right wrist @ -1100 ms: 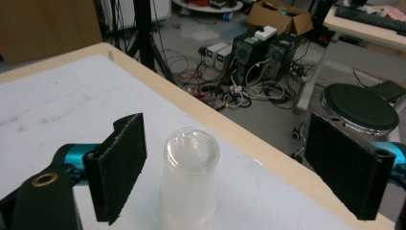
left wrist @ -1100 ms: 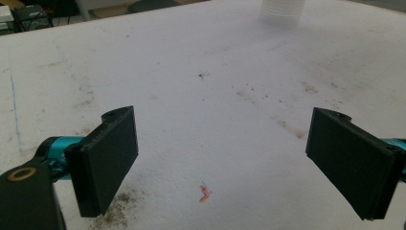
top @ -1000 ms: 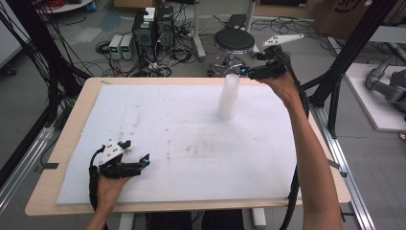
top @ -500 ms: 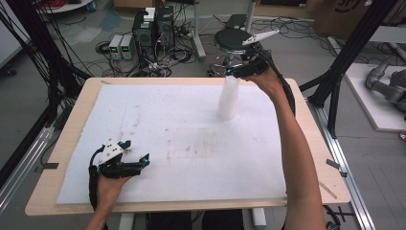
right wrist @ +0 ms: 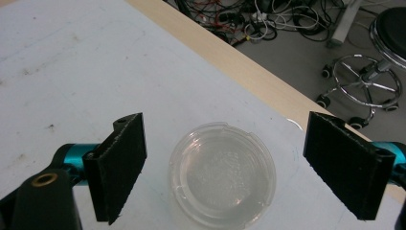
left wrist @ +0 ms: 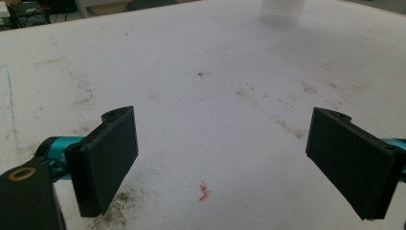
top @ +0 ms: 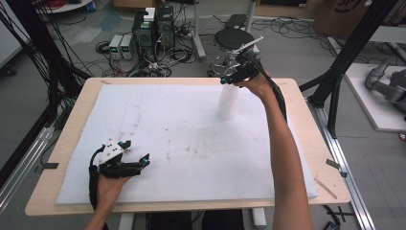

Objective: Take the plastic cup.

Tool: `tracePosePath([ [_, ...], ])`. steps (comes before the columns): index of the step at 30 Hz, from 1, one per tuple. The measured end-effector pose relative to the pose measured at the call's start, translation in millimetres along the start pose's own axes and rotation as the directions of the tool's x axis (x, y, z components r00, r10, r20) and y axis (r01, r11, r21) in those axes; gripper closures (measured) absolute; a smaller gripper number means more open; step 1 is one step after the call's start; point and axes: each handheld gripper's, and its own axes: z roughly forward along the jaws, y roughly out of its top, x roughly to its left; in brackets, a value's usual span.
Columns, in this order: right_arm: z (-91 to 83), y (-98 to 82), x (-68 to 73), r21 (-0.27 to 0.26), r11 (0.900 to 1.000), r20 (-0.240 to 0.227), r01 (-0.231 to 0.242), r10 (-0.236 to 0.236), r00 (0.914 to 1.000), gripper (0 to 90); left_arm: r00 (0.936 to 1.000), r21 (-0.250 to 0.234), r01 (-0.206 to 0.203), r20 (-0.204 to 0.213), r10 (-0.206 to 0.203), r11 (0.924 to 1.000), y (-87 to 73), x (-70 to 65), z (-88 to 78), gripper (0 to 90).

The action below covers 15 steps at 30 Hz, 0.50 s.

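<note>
Hovering wide open over a clear cup (right wrist: 222, 173) at upper right: right hand-held gripper (right wrist: 225, 167); resting open and empty at lower left: left hand-held gripper (top: 139, 154).

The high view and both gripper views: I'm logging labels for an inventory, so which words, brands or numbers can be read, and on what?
None can be read.
Cardboard box beyond the table: dark printed marks, cut off and too blurred to read.
Clear plastic cup stack: no print shows.
Both grippers: no lettering shows.

Probably a lab: cable tangles (top: 158, 57), power boxes (top: 121, 46), black frame struts (top: 352, 52), a foam-topped table (top: 72, 143)
</note>
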Motion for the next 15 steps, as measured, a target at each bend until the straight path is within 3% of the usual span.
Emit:
tracePosePath([
  [9,11.9,-7.2,0.0,0.035,0.999,0.010,-0.025,0.024,0.9997,15.0,1.0000,0.000,0.006,0.003,-0.006,1.0000,0.0,0.7,-0.2,10.7],
  [11,15.4,-9.7,0.6,0.064,0.997,0.010,-0.034,0.033,0.9994,15.0,1.0000,0.002,0.002,0.005,-0.002,1.0000,0.1,1.1,-0.1,10.7],
  [15,18.5,-12.0,1.4,0.062,0.997,0.013,-0.041,0.040,0.9991,15.0,1.0000,0.001,0.003,0.005,-0.003,1.0000,0.1,0.8,0.0,10.6],
])
